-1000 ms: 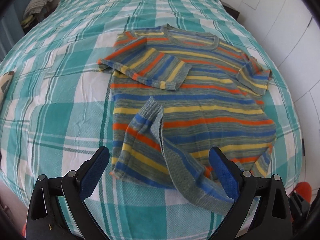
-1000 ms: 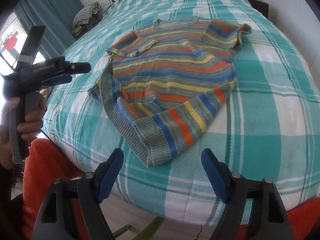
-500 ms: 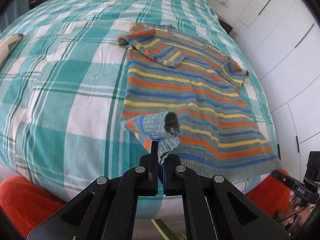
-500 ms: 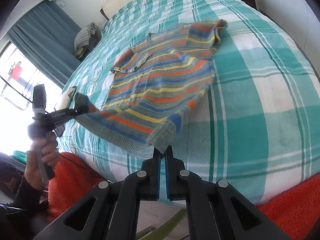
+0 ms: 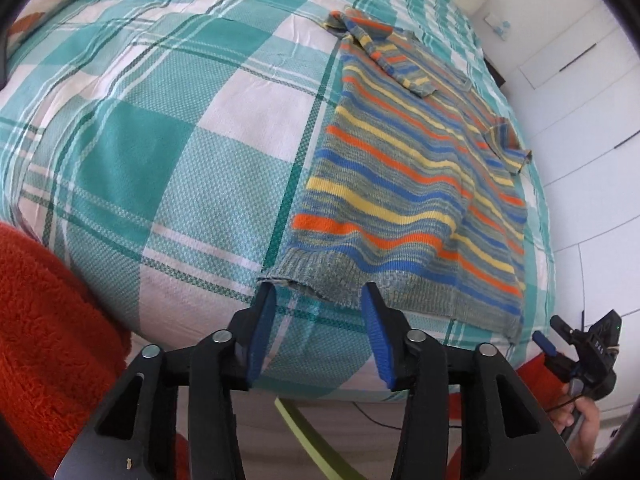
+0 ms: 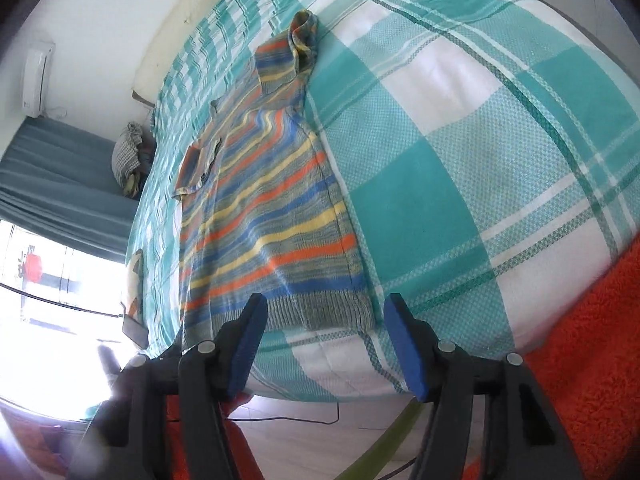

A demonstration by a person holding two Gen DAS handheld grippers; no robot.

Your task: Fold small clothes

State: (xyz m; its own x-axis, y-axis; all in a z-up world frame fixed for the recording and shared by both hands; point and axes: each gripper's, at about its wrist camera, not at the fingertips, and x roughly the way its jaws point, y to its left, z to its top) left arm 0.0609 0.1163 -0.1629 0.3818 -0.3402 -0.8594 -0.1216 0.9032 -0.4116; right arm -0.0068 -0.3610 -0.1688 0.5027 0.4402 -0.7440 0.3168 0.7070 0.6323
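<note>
- Although both tools hang at the near edge of the bed, neither grips anything: the left tool point(image 5: 318, 306) has just been opening, its blue pads apart over the hem's left corner with no cloth pinched between them.
- The right tool point(image 6: 326, 318) has likewise just been opening, and its jaws stand apart, straddling the ribbed hem at the right corner without pressing on it.
- The striped knitted sweater in grey, orange, yellow and blue point(image 5: 416, 184) lies spread out on the teal-and-white checked bedspread point(image 5: 160, 152), hem nearest the tools and neck at the far end.
- I judge the knit soft, light and limp; it will sag and stretch when lifted, so two matched holds suit it better than one.
- The ribbed hem corners or the shoulder seams look like the firmest places to pinch.
- The far sleeve is bunched into a roll, and I cannot tell how it lies underneath.
- Glare from the window washes out the lower left of the right wrist view.
- The person's hand point(image 5: 576, 416) on the right tool's handle is partly cut off by the frame.
</note>
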